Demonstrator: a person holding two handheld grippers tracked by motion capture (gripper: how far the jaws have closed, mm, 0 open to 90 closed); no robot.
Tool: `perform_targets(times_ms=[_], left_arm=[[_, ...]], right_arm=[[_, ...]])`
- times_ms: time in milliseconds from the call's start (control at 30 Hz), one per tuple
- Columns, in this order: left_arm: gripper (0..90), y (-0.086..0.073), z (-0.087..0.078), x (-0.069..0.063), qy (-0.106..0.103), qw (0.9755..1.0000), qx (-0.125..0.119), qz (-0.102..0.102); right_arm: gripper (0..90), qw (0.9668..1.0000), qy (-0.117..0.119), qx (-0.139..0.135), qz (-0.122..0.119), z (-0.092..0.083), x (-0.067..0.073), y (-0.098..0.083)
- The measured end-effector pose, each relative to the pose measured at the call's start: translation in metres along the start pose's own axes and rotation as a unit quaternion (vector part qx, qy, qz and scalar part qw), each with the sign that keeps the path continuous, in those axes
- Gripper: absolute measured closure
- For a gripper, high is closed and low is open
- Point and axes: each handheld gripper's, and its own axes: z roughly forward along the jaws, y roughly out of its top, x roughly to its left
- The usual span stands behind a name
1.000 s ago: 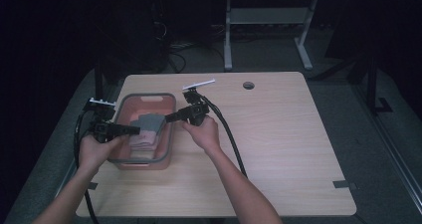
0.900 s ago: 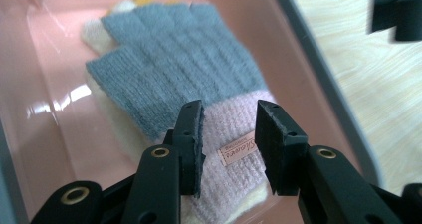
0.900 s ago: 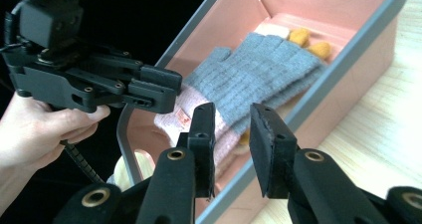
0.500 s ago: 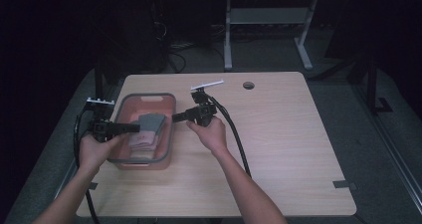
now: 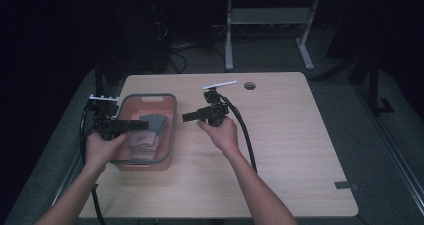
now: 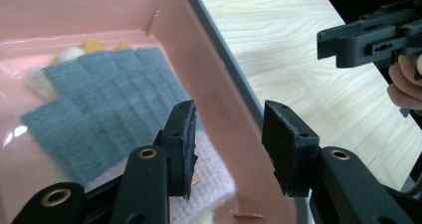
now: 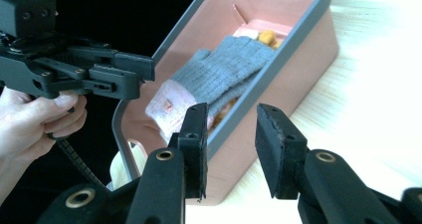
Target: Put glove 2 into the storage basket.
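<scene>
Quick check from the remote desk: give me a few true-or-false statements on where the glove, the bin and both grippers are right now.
1. The grey glove lies inside the pink bin. True.
2. The right gripper holds the glove. False: its jaws are open and empty, over the table beside the bin.
3. The left gripper has one jaw on each side of the bin's wall. True; the pads stand clear of it.
4. The glove has a pale pink cuff. True.
5. The bin sits at the table's right edge. False: it sits on the left part.
</scene>
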Motion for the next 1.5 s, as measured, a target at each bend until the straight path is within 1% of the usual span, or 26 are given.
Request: perform_targets(times_ms=[33, 67, 133, 233, 300, 333, 400, 433, 467, 533, 600, 667, 700, 767, 867, 900, 933, 967, 1000, 1100, 1200, 1300, 1333, 1400, 1467, 1500], left_arm=[[56.7, 0.001, 0.001, -0.001, -0.002, 1.0, -0.001, 0.0], [55.9, 0.002, 0.003, -0.004, -0.007, 1.0, -0.002, 0.001], [55.1, 0.003, 0.004, -0.005, -0.008, 1.0, -0.002, 0.002], [52.5, 0.005, 0.008, -0.01, -0.023, 0.9997, -0.003, 0.001], [51.2, 0.007, 0.01, -0.014, -0.033, 0.9994, -0.009, 0.0], [50.5, 0.009, 0.011, -0.018, -0.034, 0.9994, -0.009, 0.003], [49.9, 0.01, 0.011, -0.021, -0.039, 0.9992, -0.009, 0.006], [49.7, 0.01, 0.011, -0.021, -0.039, 0.9992, -0.009, 0.006], [49.6, 0.012, 0.012, -0.026, -0.04, 0.9991, -0.011, 0.01], [49.5, 0.012, 0.012, -0.027, -0.041, 0.999, -0.011, 0.011], [47.3, 0.014, 0.014, -0.032, -0.043, 0.9989, -0.009, 0.018], [46.4, 0.014, 0.016, -0.034, -0.047, 0.9987, -0.01, 0.016], [46.4, 0.014, 0.017, -0.035, -0.051, 0.9985, -0.009, 0.019], [45.3, 0.015, 0.019, -0.038, -0.055, 0.9983, -0.01, 0.019], [43.1, 0.016, 0.022, -0.044, -0.062, 0.9978, -0.012, 0.021], [42.4, 0.016, 0.022, -0.044, -0.062, 0.9978, -0.012, 0.021], [41.9, 0.017, 0.023, -0.045, -0.063, 0.9977, -0.013, 0.022], [41.9, 0.017, 0.024, -0.048, -0.066, 0.9975, -0.013, 0.022], [41.1, 0.017, 0.027, -0.051, -0.073, 0.997, -0.012, 0.025], [39.5, 0.017, 0.03, -0.055, -0.075, 0.9967, -0.009, 0.029], [38.0, 0.018, 0.035, -0.061, -0.083, 0.9959, -0.009, 0.033], [36.6, 0.018, 0.038, -0.064, -0.088, 0.9956, -0.009, 0.031], [36.0, 0.018, 0.04, -0.066, -0.092, 0.9953, -0.009, 0.031], [34.9, 0.018, 0.041, -0.067, -0.093, 0.9951, -0.009, 0.031], [34.1, 0.018, 0.044, -0.073, -0.097, 0.9947, -0.011, 0.034], [33.7, 0.018, 0.044, -0.073, -0.097, 0.9947, -0.011, 0.034]], right_arm=[[65.4, 1.0, 0.0, 0.0, 0.0, 0.0, 0.0, 0.0], [64.9, 1.0, -0.002, -0.001, 0.003, -0.004, -0.003, -0.001], [64.6, 1.0, -0.003, -0.003, 0.005, -0.007, -0.004, -0.001], [62.5, 0.9999, -0.003, -0.008, 0.009, -0.014, -0.008, -0.002], [62.2, 0.9999, -0.004, -0.01, 0.011, -0.019, -0.01, -0.004], [61.9, 0.9998, -0.005, -0.012, 0.014, -0.023, -0.013, -0.005], [61.7, 0.9998, -0.006, -0.014, 0.016, -0.027, -0.014, -0.006], [61.5, 0.9998, -0.007, -0.014, 0.015, -0.028, -0.014, -0.007], [61.4, 0.9997, -0.008, -0.016, 0.015, -0.03, -0.015, -0.007], [61.1, 0.9997, -0.009, -0.016, 0.017, -0.032, -0.016, -0.008], [60.6, 0.9997, -0.012, -0.018, 0.015, -0.036, -0.018, -0.01], [60.5, 0.9996, -0.012, -0.018, 0.017, -0.037, -0.018, -0.01], [60.4, 0.9996, -0.012, -0.019, 0.017, -0.039, -0.019, -0.011], [59.0, 0.9996, -0.014, -0.019, 0.017, -0.041, -0.021, -0.014], [57.0, 0.9991, -0.019, -0.03, 0.024, -0.051, -0.025, -0.017], [57.0, 0.9991, -0.019, -0.03, 0.024, -0.051, -0.025, -0.017], [56.0, 0.9988, -0.022, -0.035, 0.026, -0.055, -0.025, -0.018], [56.0, 0.9988, -0.022, -0.035, 0.026, -0.055, -0.025, -0.018], [55.3, 0.9985, -0.024, -0.039, 0.028, -0.06, -0.027, -0.019], [53.5, 0.9984, -0.027, -0.041, 0.03, -0.064, -0.029, -0.021], [51.9, 0.9979, -0.032, -0.045, 0.035, -0.072, -0.034, -0.025], [51.1, 0.9975, -0.031, -0.049, 0.039, -0.075, -0.037, -0.028], [49.6, 0.9973, -0.035, -0.05, 0.043, -0.079, -0.041, -0.03], [49.6, 0.9971, -0.037, -0.051, 0.043, -0.08, -0.042, -0.031], [49.0, 0.9966, -0.039, -0.055, 0.047, -0.086, -0.046, -0.035], [49.0, 0.9966, -0.039, -0.055, 0.047, -0.086, -0.046, -0.035]])
